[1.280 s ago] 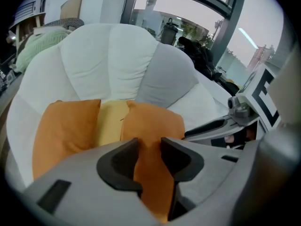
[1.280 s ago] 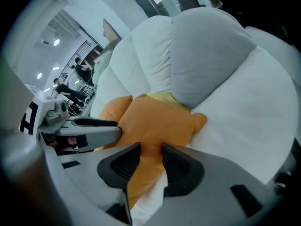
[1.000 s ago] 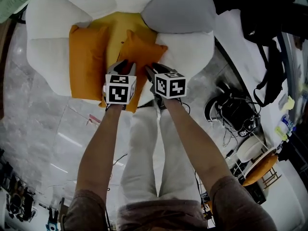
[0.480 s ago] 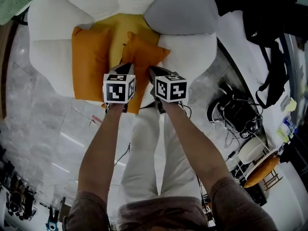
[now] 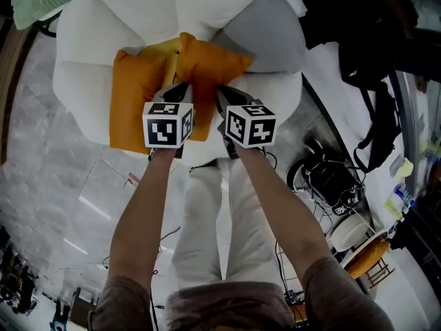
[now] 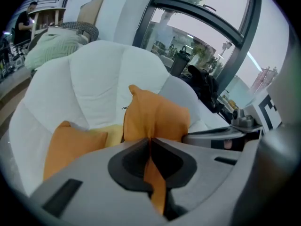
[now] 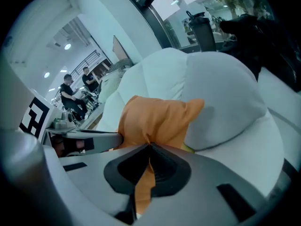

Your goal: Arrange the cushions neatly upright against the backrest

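Arranging barely begun: left tool, jaws just closed, and right tool both pinch one orange cushion before the backrest; second cushion lies unplaced below the backrest.

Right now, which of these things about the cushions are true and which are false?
1. Both the left gripper and the right gripper pinch one orange cushion. True.
2. The left gripper is open and empty. False: its jaws have just been closing and now pinch that cushion's fabric.
3. A second orange cushion lies left of the held one. True.
4. The right gripper grips the grey cushion. False: it pinches the orange one.
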`<state>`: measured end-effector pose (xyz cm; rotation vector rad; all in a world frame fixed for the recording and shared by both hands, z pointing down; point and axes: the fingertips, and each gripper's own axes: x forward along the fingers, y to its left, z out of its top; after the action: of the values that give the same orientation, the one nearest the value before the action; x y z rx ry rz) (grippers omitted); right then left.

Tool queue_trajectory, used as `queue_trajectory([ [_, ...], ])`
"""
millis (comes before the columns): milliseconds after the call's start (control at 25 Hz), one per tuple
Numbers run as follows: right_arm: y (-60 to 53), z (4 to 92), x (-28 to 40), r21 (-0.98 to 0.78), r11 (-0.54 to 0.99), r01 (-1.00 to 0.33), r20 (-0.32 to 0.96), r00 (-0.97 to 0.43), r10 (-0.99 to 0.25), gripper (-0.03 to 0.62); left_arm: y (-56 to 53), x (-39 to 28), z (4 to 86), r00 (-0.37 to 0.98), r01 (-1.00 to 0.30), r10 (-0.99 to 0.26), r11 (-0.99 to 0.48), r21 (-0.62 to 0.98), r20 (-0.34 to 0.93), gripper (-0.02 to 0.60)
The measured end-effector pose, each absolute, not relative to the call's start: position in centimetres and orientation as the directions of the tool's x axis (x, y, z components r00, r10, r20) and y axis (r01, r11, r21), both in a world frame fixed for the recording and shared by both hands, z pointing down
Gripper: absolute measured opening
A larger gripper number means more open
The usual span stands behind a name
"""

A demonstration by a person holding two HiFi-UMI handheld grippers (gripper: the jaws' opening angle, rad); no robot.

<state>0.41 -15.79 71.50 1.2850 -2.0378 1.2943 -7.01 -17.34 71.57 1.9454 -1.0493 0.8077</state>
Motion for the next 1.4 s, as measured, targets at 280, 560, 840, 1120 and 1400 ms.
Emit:
queue_trajectory([
  [280,-20.3,65.9,1.3,-0.453,0.21,-0.867,0.683,-0.488,-0.544,0.023,-22.0,-6.2,66.1,0.475,-0.865,-0.449,-0.394,0.309,0.757,0.021],
  [560,-24.3,61.6,1.7,-0.428,0.241,-0.871,0.651,-0.482,-0.586,0.023,-26.0,-5.7,61.8,0.48,-0.863,-0.492,-0.416,0.287,0.726,0.021],
  [840,-27.2,60.0,2.1,-0.402,0.267,-0.876,0.649,-0.478,-0.591,0.023,-28.9,-5.4,60.3,0.476,-0.863,-0.503,-0.423,0.274,0.722,0.021],
  [1120,-29.4,62.3,2.6,-0.36,0.3,-0.884,0.658,-0.468,-0.59,0.023,-31.2,-4.7,63.1,0.442,-0.876,-0.524,-0.426,0.225,0.728,0.021],
  [1400,-29.1,65.8,2.8,-0.355,0.329,-0.875,0.667,-0.484,-0.566,0.025,-30.8,-4.5,66.8,0.408,-0.894,-0.522,-0.394,0.212,0.749,0.022],
])
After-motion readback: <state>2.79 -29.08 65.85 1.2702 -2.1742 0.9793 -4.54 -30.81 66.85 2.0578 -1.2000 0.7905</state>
